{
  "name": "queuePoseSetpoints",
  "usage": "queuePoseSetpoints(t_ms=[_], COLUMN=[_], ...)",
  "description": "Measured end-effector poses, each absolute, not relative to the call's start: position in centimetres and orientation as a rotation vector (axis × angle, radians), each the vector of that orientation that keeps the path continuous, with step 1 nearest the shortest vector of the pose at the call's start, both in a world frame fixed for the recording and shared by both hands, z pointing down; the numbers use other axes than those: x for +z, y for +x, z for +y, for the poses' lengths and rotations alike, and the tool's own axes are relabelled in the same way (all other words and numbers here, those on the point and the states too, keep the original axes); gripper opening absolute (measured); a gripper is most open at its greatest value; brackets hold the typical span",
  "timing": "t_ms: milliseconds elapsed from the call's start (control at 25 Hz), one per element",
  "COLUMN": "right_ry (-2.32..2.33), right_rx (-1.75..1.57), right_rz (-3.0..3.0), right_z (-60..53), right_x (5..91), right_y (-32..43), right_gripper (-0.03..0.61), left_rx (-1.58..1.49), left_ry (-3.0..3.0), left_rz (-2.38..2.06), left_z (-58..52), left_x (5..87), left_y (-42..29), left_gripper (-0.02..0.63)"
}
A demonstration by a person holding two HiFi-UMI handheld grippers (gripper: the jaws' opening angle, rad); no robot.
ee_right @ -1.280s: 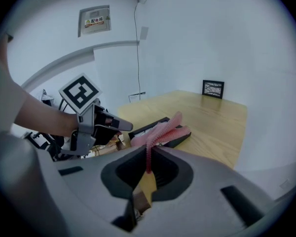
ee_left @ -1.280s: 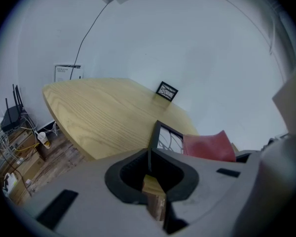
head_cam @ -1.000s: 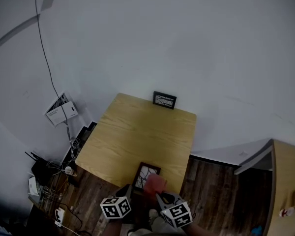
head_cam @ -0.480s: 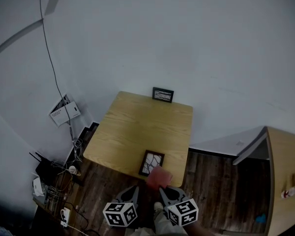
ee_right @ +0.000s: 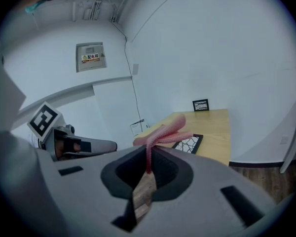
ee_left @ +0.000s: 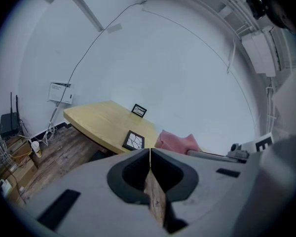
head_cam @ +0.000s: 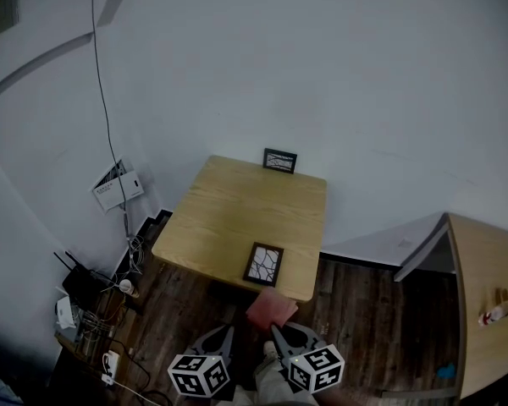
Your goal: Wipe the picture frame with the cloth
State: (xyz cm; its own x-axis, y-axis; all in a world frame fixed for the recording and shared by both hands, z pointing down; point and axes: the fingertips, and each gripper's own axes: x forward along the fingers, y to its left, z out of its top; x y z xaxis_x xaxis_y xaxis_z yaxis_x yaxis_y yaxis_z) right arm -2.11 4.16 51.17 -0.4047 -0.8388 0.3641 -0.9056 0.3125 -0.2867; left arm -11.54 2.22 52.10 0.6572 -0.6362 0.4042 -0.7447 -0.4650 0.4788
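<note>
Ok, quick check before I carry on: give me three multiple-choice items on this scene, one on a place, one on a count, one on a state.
1. The frame lying flat sits on the table:
A) by the edge nearest the person
B) at the far edge
C) at the far left corner

2. Frames on the table:
A) one
B) two
C) three

3. The right tool is:
A) open, empty
B) shut on the pink cloth
C) shut on a frame

Answers:
1 A: the head view shows it by the near edge.
2 B: the flat one plus the upright frame at the far edge.
3 B: the right gripper view shows the jaws closed on the cloth.
</note>
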Motion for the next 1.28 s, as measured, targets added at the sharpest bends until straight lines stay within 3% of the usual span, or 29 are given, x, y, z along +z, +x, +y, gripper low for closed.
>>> queuePoseSetpoints(t_ms=[520, 1280], right_ry=[1.615, 1.612], right_rx=[0.620, 0.542], right_rz=[-2.486, -2.492], right_z=[9.7, 9.4], right_x=[49.2, 47.9], right_y=[-7.1, -7.6], right_gripper=[0.011, 0.009], left_rx=[0.228, 0.191], left_ry=[2.275, 2.292], left_rz=[-1.091, -1.091], left_z=[7.7, 7.3], left_x=[51.6, 50.6], left_y=[-16.6, -16.3], left_gripper=[0.003, 0.003])
